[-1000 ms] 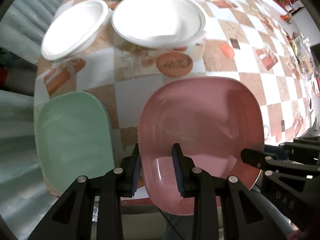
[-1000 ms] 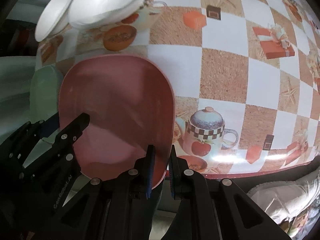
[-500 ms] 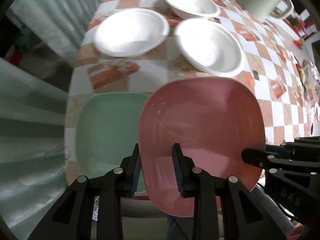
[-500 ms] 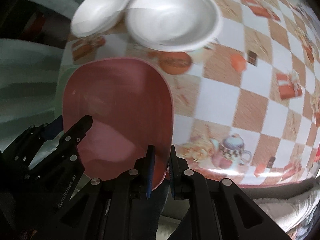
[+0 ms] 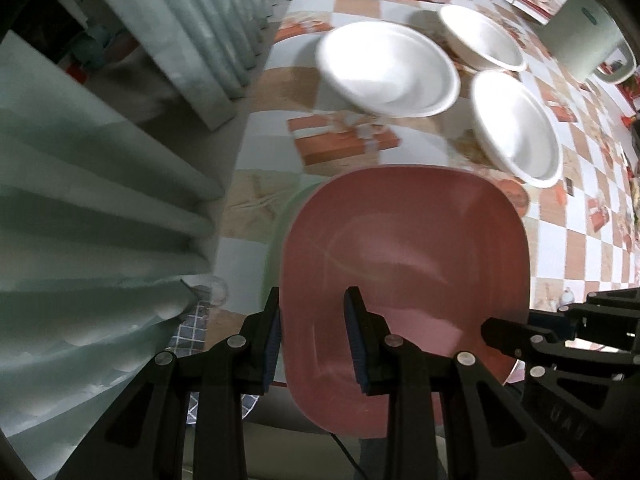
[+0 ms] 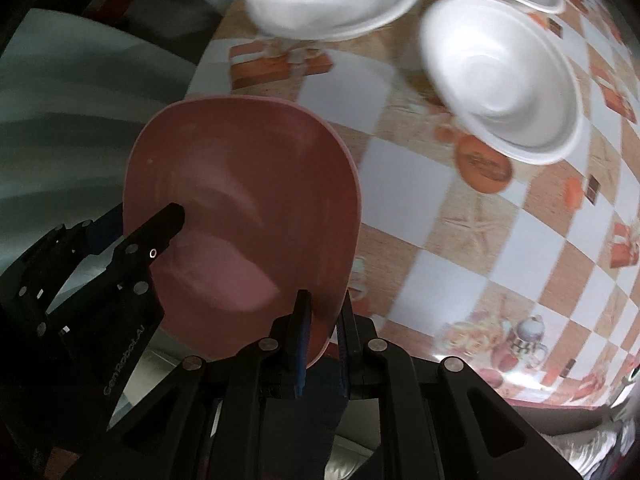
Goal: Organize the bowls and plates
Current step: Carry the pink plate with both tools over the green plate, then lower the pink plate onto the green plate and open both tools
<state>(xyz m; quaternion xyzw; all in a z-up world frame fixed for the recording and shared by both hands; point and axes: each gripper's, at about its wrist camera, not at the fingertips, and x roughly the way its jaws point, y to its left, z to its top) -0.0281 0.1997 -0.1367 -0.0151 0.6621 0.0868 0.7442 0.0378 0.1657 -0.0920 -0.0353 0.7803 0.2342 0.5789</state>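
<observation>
Two grippers carry a pink plate above a green one

At the left, a sliver of the green plate peeks from under the pink plate, which hangs almost squarely above it near the checked tablecloth's edge. Left gripper, pointing straight down, clamps the pink plate's near-left rim. Right gripper, tilted steeply down, is clenched on the near-right rim. Lowering looks like the coming move. Three white bowls sit farther back, well apart

One pink plate, one green plate, three white bowls and one mug.
</observation>
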